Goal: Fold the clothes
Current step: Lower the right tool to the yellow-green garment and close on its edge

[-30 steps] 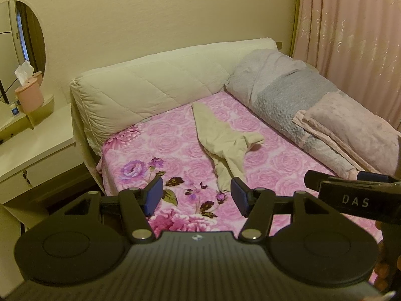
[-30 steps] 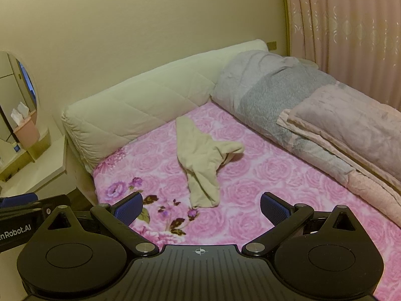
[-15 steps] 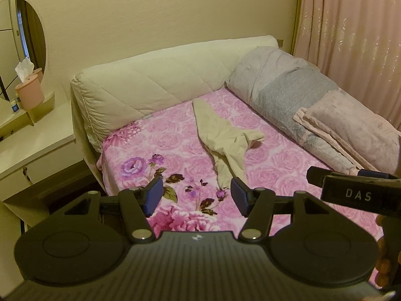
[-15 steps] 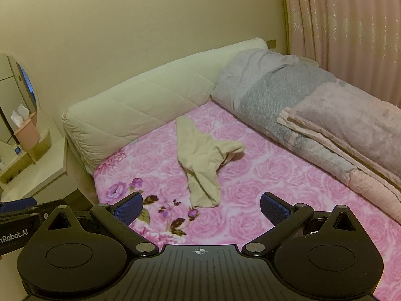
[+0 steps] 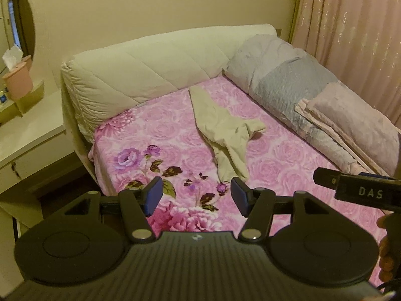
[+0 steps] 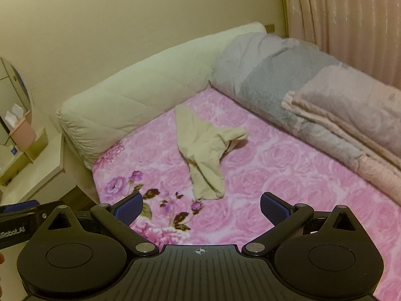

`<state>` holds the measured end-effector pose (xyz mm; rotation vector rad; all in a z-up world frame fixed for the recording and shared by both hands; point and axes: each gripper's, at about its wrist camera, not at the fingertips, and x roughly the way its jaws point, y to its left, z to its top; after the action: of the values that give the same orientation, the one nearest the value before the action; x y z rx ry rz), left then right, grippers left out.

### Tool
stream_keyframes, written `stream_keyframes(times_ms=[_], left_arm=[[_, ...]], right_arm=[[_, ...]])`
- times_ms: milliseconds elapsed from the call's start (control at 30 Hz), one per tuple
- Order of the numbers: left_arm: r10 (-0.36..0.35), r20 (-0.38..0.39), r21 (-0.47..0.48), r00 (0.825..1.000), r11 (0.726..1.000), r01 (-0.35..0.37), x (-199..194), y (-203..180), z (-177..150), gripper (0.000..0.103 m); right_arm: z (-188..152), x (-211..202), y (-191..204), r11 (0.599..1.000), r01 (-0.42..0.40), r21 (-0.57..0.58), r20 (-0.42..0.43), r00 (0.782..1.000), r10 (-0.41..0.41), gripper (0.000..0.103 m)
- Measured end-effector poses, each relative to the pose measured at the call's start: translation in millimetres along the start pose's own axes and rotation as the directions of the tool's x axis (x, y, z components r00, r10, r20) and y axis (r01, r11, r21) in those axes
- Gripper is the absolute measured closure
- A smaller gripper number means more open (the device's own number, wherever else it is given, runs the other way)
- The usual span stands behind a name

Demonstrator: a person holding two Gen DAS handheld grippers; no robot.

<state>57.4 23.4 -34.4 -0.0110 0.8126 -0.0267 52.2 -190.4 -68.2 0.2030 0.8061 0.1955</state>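
Two claws: both held above the near end of the bed, both empty, neither touching any cloth.
Bed (image 5: 288, 150): covered by a pink rose-print sheet, with darker purple and magenta flowers near the foot corner.
Curtain (image 6: 351, 12): pink, pleated, hanging behind the far right side of the bed.
Headboard (image 5: 163, 60): cream, quilted, padded, running along the wall.
Grey duvet (image 6: 263, 70): bunched along the right side of the bed, one end against the headboard.
Pink blanket (image 6: 351, 115): folded, lying on the grey duvet.
Tabletop (image 5: 27, 130): cream, left of the bed, under a round mirror (image 5: 17, 20).
Garment (image 6: 203, 155): cream-beige, crumpled, mid-bed on the sheet, stretched from near the headboard toward the claws; one flap sticking out to the right; well apart from both claws.
Left claw (image 5: 195, 194): jaws parted, blue pads facing each other, flowered sheet showing in the gap.
Right claw (image 6: 201, 208): jaws spread wide, wider than the left, blue pads angled outward, lower end of the garment showing beyond the gap.
Pink tissue holder (image 5: 17, 80): on a small shelf at the tabletop's back, white tissue sticking out on top.
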Motion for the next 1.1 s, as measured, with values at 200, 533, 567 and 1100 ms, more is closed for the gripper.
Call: stream_keyframes(times_ms=[200, 533, 567, 1100], left_arm=[[-0.072, -0.049, 0.026, 0.996, 0.997, 0.073, 59, 16, 25, 0.047], [-0.203, -0.174, 0.103, 0.964, 0.969, 0.222, 187, 40, 88, 0.047], [-0.212, -0.185, 0.116, 0.96, 0.965, 0.235, 198, 42, 94, 0.047], [-0.294, -0.347, 0.131, 0.891, 0.925, 0.357, 368, 54, 152, 0.048]], right_arm=[[14, 38, -6, 0.997, 0.033, 0.07, -0.02, 0.999, -0.032, 0.001], [47, 144, -14, 0.949, 0.07, 0.309, -0.123, 0.992, -0.033, 0.025], [48, 154, -15, 0.938, 0.074, 0.338, -0.137, 0.99, -0.028, 0.025], [38, 298, -48, 0.837, 0.175, 0.518, -0.241, 0.969, -0.054, 0.051]])
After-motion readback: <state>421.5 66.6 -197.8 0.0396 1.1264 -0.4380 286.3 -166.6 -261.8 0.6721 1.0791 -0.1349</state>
